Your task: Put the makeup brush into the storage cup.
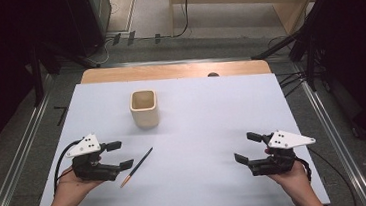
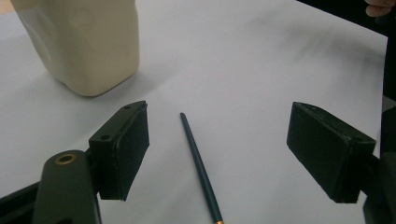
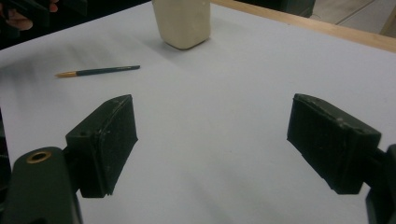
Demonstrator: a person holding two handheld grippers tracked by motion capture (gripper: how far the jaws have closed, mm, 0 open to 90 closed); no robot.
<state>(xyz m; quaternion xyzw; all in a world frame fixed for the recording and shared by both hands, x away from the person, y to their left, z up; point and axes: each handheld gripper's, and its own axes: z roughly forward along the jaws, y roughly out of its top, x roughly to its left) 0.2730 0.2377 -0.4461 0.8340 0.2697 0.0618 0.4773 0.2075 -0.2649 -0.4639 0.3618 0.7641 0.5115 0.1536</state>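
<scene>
A dark pencil-like stick with an orange tip [image 1: 136, 167] lies flat on the white sheet, just right of my left gripper [image 1: 119, 155]. That gripper is open and holds nothing; in the left gripper view the stick [image 2: 201, 170] lies on the sheet ahead, between the two wide jaws. A cream square cup [image 1: 144, 108] stands upright farther back; its side [image 2: 81, 42] fills the upper left there. At the lower right my right gripper [image 1: 247, 147] is open over bare sheet. Its own view has the cup [image 3: 183, 21] and the stick [image 3: 98, 71] far off.
The white sheet [image 1: 198, 126] covers a wooden table whose far edge [image 1: 175, 71] shows behind it. Metal rails run along both sides on the floor. Dark stands and cables crowd the far corners.
</scene>
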